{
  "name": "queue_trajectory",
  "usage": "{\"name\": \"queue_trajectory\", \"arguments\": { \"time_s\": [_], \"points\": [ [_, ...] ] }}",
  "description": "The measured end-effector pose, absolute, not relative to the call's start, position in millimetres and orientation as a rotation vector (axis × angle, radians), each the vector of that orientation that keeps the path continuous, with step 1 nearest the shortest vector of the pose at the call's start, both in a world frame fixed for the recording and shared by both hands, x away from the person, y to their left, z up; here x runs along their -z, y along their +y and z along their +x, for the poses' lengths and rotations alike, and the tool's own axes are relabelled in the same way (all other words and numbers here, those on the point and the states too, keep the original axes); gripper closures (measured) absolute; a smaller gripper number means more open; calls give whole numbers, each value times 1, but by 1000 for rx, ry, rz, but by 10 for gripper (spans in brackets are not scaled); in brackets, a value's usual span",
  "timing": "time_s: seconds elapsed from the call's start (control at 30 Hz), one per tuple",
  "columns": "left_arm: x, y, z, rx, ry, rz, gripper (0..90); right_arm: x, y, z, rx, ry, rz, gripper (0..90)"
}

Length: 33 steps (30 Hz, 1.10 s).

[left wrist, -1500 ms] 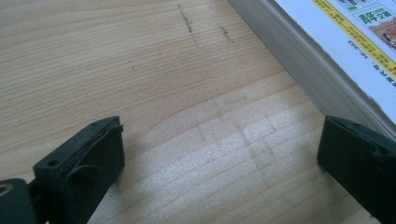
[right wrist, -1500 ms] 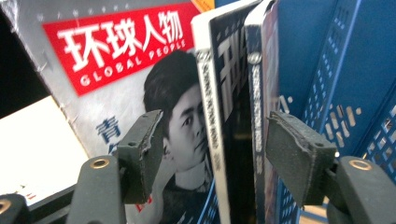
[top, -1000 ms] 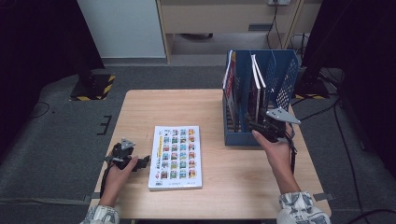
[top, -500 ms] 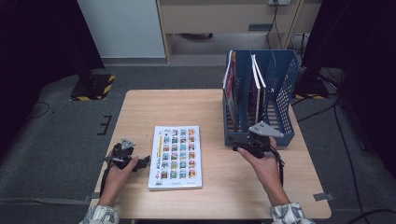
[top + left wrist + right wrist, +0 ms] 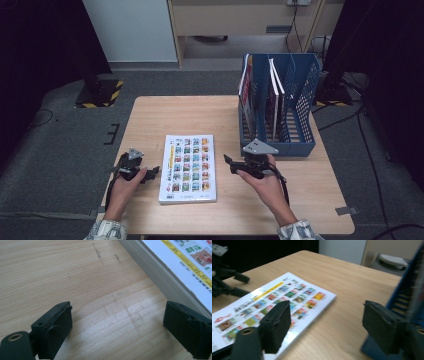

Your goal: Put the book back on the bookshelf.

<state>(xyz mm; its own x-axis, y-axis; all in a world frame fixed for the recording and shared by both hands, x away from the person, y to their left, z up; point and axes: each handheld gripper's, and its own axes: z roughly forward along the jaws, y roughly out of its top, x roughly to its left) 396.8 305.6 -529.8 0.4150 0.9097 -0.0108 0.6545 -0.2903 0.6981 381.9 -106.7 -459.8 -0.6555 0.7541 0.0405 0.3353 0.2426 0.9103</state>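
A thick white book with a grid of coloured pictures on its cover lies flat on the wooden table. My left gripper rests just left of the book's edge, its jaws wide apart and empty. In the left gripper view the book lies beside the right jaw of the left gripper. My right gripper hovers open just right of the book, pointing at it. From the right gripper, the book lies ahead, its near edge under the left jaw.
A blue file rack stands at the table's right rear with a few upright books in it; its blue wall is close beside my right jaw. The left gripper shows beyond the book. A dark floor surrounds the table.
My right gripper has come away from the front of the blue rack, moving left and down towards the book's right edge. The left gripper and the book stayed put.
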Motion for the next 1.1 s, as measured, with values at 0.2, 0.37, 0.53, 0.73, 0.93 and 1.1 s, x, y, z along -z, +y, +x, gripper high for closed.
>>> {"name": "queue_trajectory", "arguments": {
  "time_s": [0.2,0.37,0.53,0.73,0.93,1.1],
  "points": [
    [520,306,393,-523,1317,2000,158,477,-71,380,-1346,2228,929,344],
    [511,300,389,-496,1288,1964,228,497,-44,380,-1251,2345,888,358],
    [509,292,387,-490,1296,1978,219,509,-34,382,-1209,2392,893,335],
    [511,281,388,-433,1289,1972,145,520,-31,386,-1179,2413,959,288],
    [515,272,389,-397,1266,1985,102,527,-31,387,-1188,2418,992,262],
    [520,267,391,-377,1253,2010,95,533,-35,390,-1271,2405,1053,253]
  ]
}}
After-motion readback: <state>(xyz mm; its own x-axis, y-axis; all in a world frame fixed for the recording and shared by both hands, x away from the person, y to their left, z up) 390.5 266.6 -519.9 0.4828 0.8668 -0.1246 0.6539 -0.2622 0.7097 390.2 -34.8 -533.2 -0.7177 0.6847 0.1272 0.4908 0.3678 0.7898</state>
